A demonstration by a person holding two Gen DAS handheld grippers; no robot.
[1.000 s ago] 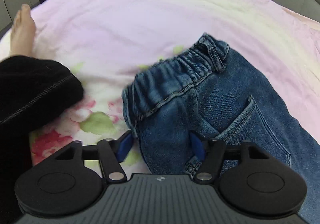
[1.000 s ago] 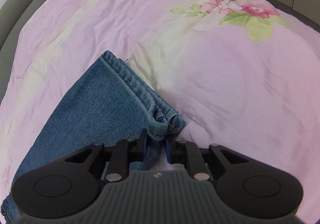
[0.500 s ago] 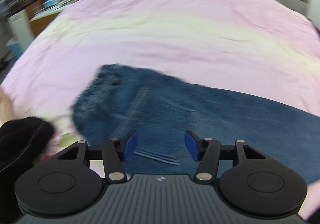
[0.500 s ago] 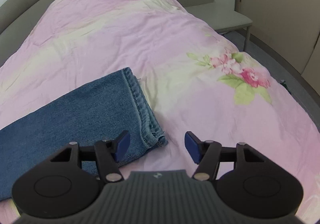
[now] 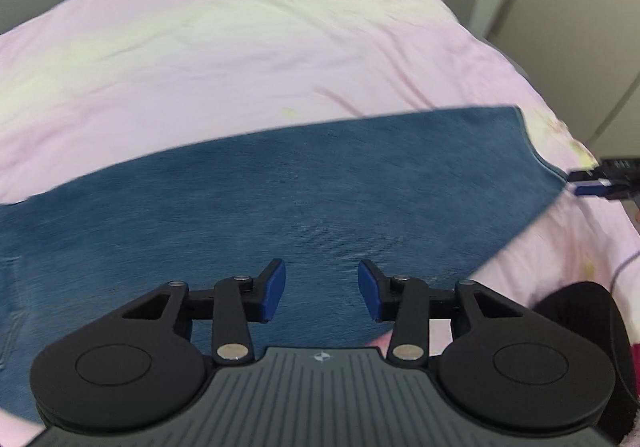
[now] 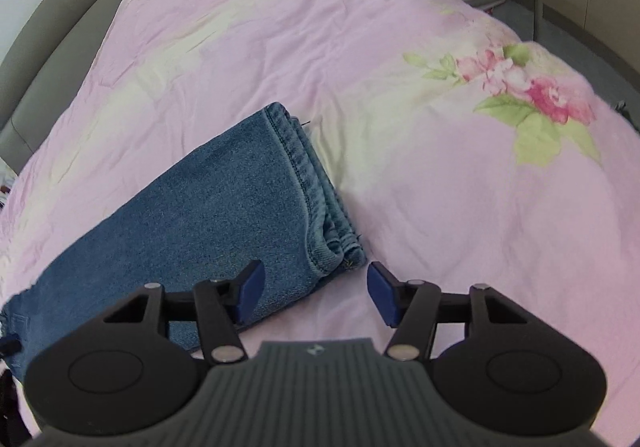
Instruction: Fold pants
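The pants point(image 5: 304, 199) lie stretched flat across the pink floral bedspread point(image 5: 240, 47), legs stacked one on the other so they form a single long denim band running along the near side of the bed. The hem end point(image 6: 316, 183) points toward the corner printed with pink flowers point(image 6: 532, 91); the waist end lies out of clear sight toward the other side.

The left gripper point(image 5: 322, 293) hovers over the middle of the band with its blue pads point(image 5: 272, 291) spread wide, holding nothing. The right gripper point(image 6: 312, 289) hangs just short of the near hem corner, its jaws likewise parted and empty; one pad sits over the denim, the other over bare bedspread. In the left view that same gripper shows blurred at the hem end.

This looks like soft but weighty denim: it should drape and sag when lifted, yet the double-stitched hems are thick and firm, a good ridge to pinch. The cloth is not slippery, though two layers can slide apart if only the top one is caught. I would judge the best hold to be both hem layers together at the near corner, with the other tool taking the near edge at mid-length or pinning it there, so the band folds over in half toward the waist. The soft bedding beneath may give, so a deep bite is wise.
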